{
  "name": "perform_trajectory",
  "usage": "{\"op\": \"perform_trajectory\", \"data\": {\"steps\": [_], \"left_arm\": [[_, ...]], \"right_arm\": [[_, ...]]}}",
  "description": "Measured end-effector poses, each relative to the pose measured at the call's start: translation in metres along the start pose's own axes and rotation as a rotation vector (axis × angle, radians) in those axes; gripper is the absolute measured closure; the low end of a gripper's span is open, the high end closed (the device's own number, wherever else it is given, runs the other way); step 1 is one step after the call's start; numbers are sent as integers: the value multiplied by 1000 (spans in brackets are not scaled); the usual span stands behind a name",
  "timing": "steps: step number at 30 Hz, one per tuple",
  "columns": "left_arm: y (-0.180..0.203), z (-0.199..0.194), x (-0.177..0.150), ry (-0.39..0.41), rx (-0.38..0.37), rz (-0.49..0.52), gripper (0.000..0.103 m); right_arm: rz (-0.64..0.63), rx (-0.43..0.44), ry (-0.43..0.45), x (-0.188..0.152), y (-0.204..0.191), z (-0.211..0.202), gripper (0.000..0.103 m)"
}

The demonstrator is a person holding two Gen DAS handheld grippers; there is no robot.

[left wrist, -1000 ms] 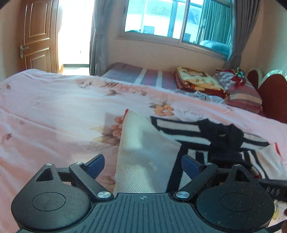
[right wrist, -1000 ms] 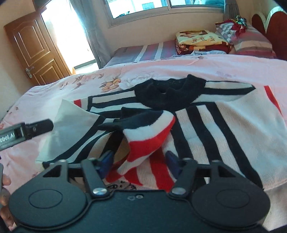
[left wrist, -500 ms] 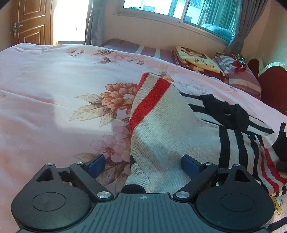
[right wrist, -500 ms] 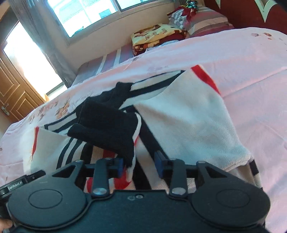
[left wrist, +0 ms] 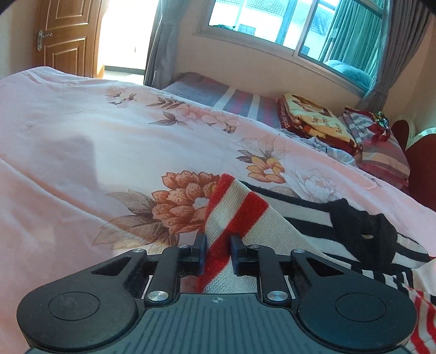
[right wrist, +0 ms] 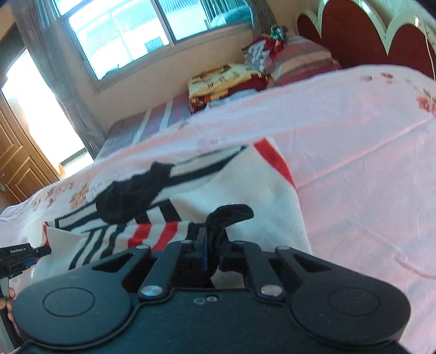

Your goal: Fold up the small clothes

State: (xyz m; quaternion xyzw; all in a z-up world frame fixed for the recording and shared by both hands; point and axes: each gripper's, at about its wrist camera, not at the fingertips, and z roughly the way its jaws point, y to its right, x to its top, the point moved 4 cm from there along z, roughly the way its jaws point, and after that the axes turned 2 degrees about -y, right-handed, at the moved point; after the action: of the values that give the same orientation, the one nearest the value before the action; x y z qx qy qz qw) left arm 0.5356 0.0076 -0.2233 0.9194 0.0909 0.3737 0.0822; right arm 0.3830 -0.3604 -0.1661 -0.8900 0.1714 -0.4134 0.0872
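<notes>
A small knit sweater, white with black and red stripes and a black collar (left wrist: 362, 226), lies on the pink floral bedspread (left wrist: 81, 163). My left gripper (left wrist: 217, 252) is shut on the sweater's red-striped edge (left wrist: 234, 209), which rises between the fingers. My right gripper (right wrist: 214, 245) is shut on a black cuff of the sweater's sleeve (right wrist: 231, 215), folded over the white body (right wrist: 239, 179). The left gripper's tip also shows at the left edge of the right wrist view (right wrist: 24, 252).
Folded blankets (left wrist: 313, 119) and a striped pillow (left wrist: 381, 152) lie at the bed's far side by the red headboard (right wrist: 354, 35). A window (left wrist: 272, 24), curtains and a wooden door (left wrist: 65, 38) stand behind. Pink bedspread stretches right of the sweater (right wrist: 368, 163).
Both grippers have closed: the left on the sweater's red-striped edge, the right on the black cuff. The right gripper has carried the sleeve rightward over the sweater's body.
</notes>
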Motion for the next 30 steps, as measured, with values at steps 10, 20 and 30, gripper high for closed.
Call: {"op": "perform_trajectory", "data": {"steps": [10, 20, 30], "left_arm": [[-3, -35, 0, 75, 46, 42, 84], [26, -77, -72, -16, -37, 198, 78], [31, -106, -78, 24, -26, 274, 78]], "right_arm": [[-27, -113, -28, -4, 19, 6, 75], [-192, 15, -85, -18, -41, 10, 76], [-262, -44, -100, -32, -32, 0, 72]]}}
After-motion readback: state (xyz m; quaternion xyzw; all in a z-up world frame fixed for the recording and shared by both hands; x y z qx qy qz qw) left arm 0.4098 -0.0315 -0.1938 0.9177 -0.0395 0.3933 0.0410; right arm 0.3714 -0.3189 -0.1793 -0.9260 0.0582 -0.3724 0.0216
